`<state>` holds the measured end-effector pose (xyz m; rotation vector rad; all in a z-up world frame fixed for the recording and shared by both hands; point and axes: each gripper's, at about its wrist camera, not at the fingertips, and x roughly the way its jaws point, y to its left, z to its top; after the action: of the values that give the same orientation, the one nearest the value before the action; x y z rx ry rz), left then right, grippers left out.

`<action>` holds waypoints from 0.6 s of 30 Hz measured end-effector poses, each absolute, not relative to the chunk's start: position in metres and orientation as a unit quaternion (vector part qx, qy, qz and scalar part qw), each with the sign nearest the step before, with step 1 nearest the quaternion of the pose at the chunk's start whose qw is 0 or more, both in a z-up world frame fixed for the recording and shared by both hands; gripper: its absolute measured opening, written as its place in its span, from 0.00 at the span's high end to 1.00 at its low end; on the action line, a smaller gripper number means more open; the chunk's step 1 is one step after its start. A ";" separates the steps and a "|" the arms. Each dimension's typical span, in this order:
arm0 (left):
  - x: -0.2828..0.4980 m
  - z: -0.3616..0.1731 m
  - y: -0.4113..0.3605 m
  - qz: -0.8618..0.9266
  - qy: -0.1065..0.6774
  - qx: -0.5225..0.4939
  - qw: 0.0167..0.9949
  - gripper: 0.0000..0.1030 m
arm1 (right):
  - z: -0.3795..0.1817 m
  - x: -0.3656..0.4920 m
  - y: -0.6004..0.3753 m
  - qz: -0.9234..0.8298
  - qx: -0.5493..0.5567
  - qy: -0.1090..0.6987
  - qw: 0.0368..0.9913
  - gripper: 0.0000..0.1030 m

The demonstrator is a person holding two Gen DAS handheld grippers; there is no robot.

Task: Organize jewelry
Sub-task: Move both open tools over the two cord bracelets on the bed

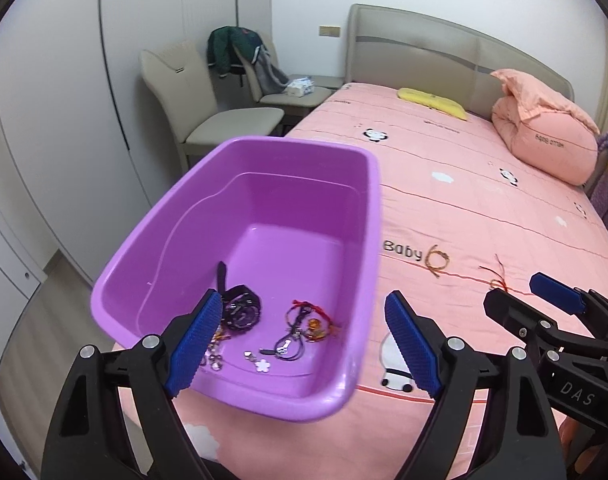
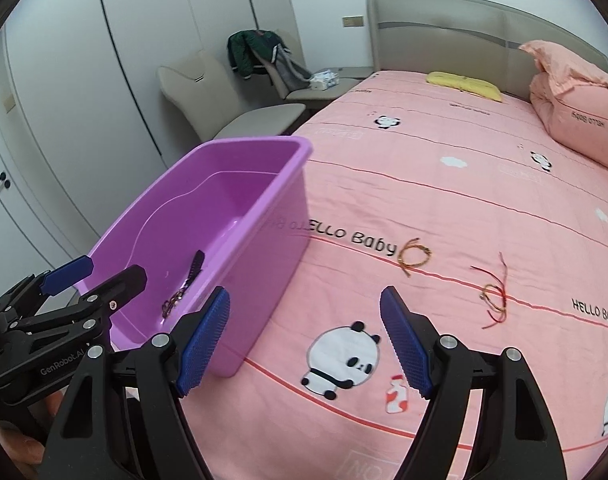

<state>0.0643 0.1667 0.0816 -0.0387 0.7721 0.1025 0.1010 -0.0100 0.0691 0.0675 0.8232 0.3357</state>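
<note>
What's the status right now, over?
Left gripper and right gripper open, empty. Purple tub holds several pieces. Tan bracelet and red-string bracelet lie on the bed. Nothing blocking them.

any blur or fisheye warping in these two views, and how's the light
Left wrist view: even indoor light, purple bin rim slightly smeared, headboard bowed, corners vignetted black. Right wrist view: same flat light, wardrobe doors curve strongly, bedspread print sharp.

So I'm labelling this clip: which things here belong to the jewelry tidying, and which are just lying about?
Job:
purple tub
jewelry in tub
gold bracelet
red-string bracelet

Lying about:
yellow pillow
folded pink quilt
green jacket
chairs
</note>
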 end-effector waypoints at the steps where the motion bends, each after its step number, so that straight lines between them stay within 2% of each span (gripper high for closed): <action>1: 0.064 0.082 0.160 0.044 0.375 -0.017 0.926 0.19 | 0.069 0.100 -0.018 0.158 0.036 0.398 0.903 0.28; 18: 0.072 0.069 0.054 -0.043 0.381 0.013 0.924 0.13 | 0.042 0.080 -0.142 0.068 0.099 0.407 0.906 0.28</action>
<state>0.0719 0.0537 0.0694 0.0265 0.7814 -0.0873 0.0798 -0.1425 0.0422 0.2044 0.8400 0.1395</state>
